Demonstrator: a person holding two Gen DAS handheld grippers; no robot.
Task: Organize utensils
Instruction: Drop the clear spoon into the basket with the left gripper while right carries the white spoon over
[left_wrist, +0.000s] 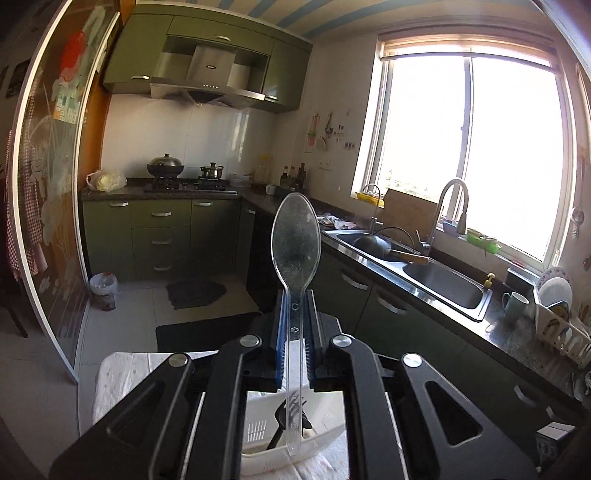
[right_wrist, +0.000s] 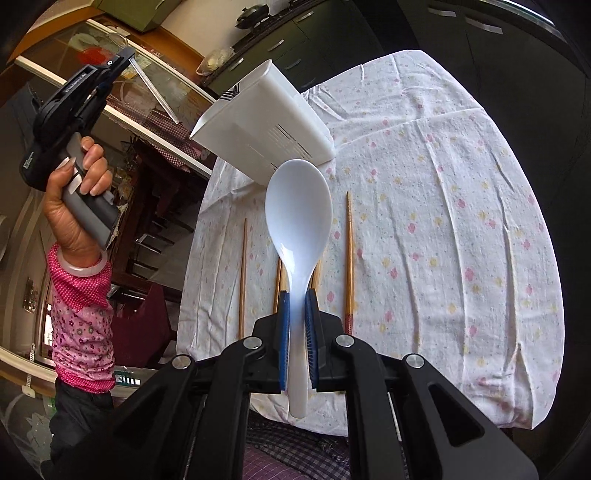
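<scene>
My left gripper (left_wrist: 295, 295) is shut on a clear plastic spoon (left_wrist: 295, 240), bowl up, held high above the white utensil basket (left_wrist: 258, 428), which holds a black fork (left_wrist: 284, 417). The left gripper also shows in the right wrist view (right_wrist: 123, 55), raised left of the basket. My right gripper (right_wrist: 295, 295) is shut on a white rice spoon (right_wrist: 298, 206), held above the table just before the white basket (right_wrist: 258, 129). Several wooden chopsticks (right_wrist: 349, 254) lie on the floral tablecloth (right_wrist: 443, 221) under the spoon.
The cloth-covered table ends close to my right gripper and at the left, by dark chairs (right_wrist: 162, 221). The left wrist view looks over a kitchen with green cabinets, a stove (left_wrist: 184, 182), a double sink (left_wrist: 417, 266) and a bright window.
</scene>
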